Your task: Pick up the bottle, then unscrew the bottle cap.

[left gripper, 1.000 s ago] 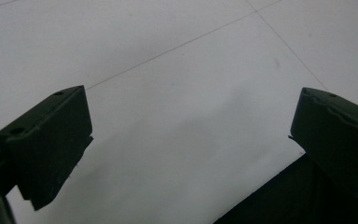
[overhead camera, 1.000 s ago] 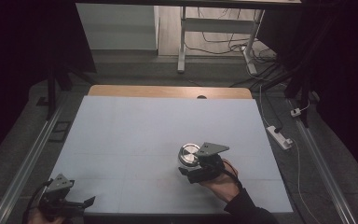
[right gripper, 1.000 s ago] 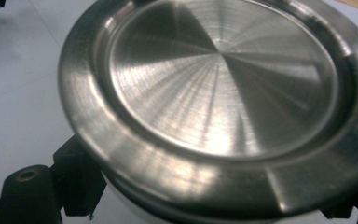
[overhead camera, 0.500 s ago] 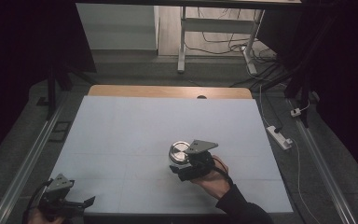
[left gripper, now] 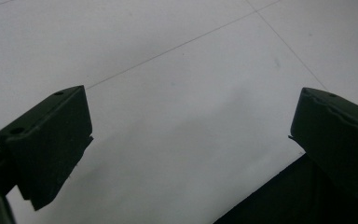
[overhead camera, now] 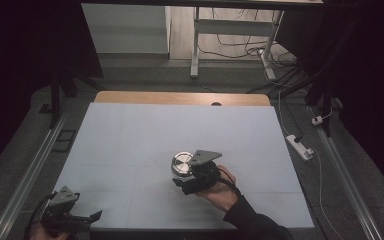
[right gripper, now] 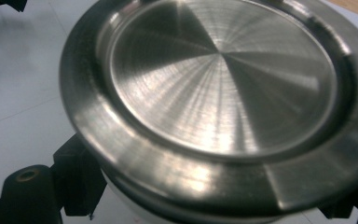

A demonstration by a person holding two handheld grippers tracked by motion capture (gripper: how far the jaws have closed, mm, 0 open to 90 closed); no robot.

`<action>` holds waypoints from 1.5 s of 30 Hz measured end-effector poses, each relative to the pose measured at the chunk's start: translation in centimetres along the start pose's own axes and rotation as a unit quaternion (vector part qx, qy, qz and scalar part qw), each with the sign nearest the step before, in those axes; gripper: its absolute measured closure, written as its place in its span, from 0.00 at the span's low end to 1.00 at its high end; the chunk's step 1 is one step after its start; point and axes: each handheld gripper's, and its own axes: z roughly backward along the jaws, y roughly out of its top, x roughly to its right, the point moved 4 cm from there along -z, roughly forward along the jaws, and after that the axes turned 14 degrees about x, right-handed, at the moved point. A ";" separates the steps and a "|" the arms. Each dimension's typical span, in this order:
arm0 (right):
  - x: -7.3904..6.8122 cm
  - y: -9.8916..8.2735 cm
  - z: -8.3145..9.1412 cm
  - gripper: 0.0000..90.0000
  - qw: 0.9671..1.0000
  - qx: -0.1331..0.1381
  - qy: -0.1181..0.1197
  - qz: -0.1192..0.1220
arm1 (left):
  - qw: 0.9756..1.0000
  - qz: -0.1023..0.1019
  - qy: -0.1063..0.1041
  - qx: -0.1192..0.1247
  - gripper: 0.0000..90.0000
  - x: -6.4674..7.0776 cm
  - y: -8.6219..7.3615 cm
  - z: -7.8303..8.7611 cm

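A person's right hand (overhead camera: 221, 192) holds the right gripper (overhead camera: 186, 175) just above a pale grey table mat (overhead camera: 180, 135), near its middle toward the person's edge, and its black jaws are closed tight around a round brushed-steel container with a flat lid and a wide rim (overhead camera: 182, 164). In the right gripper view that shiny lid (right gripper: 219, 79) looms close, tilted, with a jaw beneath its rim. At the mat's near left corner, the left gripper (overhead camera: 82, 219) hovers with its jaws spread wide and nothing between them.
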 end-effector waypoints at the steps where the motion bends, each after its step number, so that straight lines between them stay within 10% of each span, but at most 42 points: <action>1: -0.1 0.0 -0.1 0.17 1.000 -0.001 0.001 0.000 | 1.000 0.000 0.000 0.000 0.00 0.0 0.0 0.0; 17: -0.2 0.3 0.0 0.17 1.000 0.002 0.002 0.005 | 1.000 0.011 -0.014 0.013 0.00 -0.1 0.2 0.1; 27: -0.3 0.3 0.0 0.17 1.000 -0.002 0.006 0.011 | 0.998 -0.007 -0.060 0.023 0.00 0.7 1.2 -0.4; 45: -0.7 0.3 0.0 0.17 1.000 -0.005 0.015 0.013 | 0.983 -0.066 -0.159 0.060 0.00 3.3 4.6 -2.8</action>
